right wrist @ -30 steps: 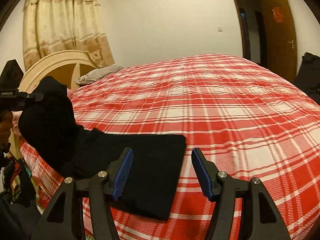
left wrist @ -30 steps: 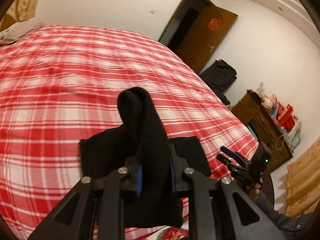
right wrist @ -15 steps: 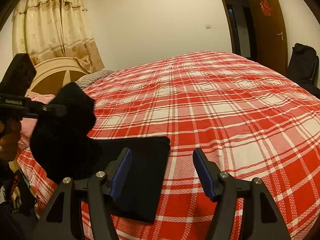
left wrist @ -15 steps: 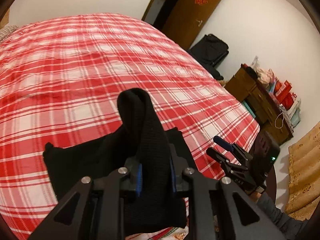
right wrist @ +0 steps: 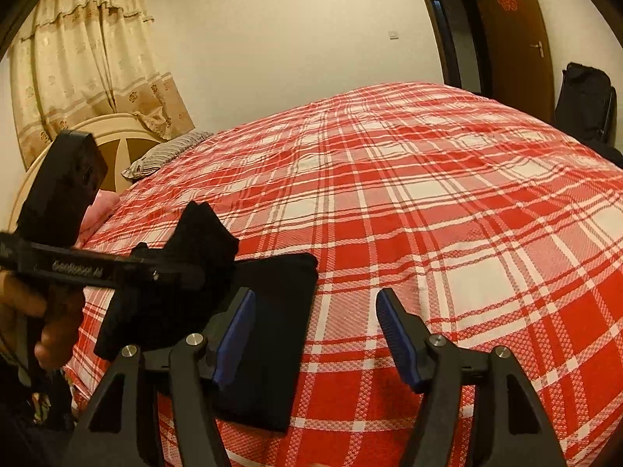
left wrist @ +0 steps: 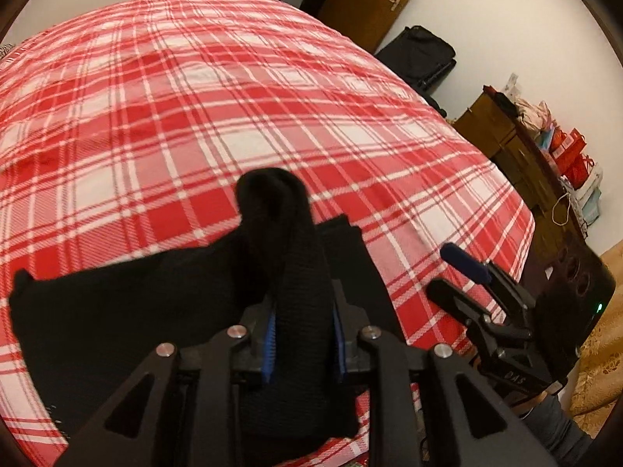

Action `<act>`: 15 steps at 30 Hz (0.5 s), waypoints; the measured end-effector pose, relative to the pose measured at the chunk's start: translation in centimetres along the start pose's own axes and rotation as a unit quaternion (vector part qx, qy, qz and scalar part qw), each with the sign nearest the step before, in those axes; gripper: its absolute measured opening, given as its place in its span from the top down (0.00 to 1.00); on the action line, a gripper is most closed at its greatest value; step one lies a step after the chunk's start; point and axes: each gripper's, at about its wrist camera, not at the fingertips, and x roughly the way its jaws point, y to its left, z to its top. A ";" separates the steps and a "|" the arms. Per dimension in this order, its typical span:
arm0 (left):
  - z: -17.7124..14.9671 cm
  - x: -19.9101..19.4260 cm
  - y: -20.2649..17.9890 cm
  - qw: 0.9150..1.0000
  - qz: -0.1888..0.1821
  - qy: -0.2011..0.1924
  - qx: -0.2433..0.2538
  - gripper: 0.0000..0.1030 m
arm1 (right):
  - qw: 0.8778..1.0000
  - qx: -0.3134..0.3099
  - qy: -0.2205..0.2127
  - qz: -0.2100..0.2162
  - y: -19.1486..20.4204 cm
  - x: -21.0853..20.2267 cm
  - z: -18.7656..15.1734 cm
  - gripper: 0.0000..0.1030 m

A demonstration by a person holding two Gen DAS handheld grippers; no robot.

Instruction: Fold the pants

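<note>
Between the left gripper's [left wrist: 301,344] blue pads [left wrist: 268,346] in the left wrist view, a bunched band of the black pants [left wrist: 128,311] stands up, lifted so it can be carried over the part lying flat on the plaid bed [left wrist: 233,97]. The jaws are narrow and opening, cloth between them, probably to drop the fold. The right gripper [left wrist: 465,272] waits beside the pants, over the bed's edge.

From the right wrist view, the right gripper [right wrist: 315,334] gapes wide and empty just above the pants' [right wrist: 272,311] near end, seemingly ready to press or pinch it. The left gripper [right wrist: 183,268] holds the raised cloth over the flat part.
</note>
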 end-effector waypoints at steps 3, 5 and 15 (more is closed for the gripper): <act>-0.3 -0.3 -0.9 1.000 -0.017 -0.008 0.001 0.70 | 1.000 0.010 0.001 0.004 -0.4 0.1 0.0 0.36; -0.7 -1.5 -1.9 0.999 -0.032 -0.025 0.018 0.69 | 1.000 0.018 0.000 0.005 -0.6 0.0 0.0 0.36; -3.4 -6.2 3.8 0.990 0.077 -0.116 0.010 0.41 | 0.995 0.011 0.012 0.097 2.8 -0.6 0.0 0.36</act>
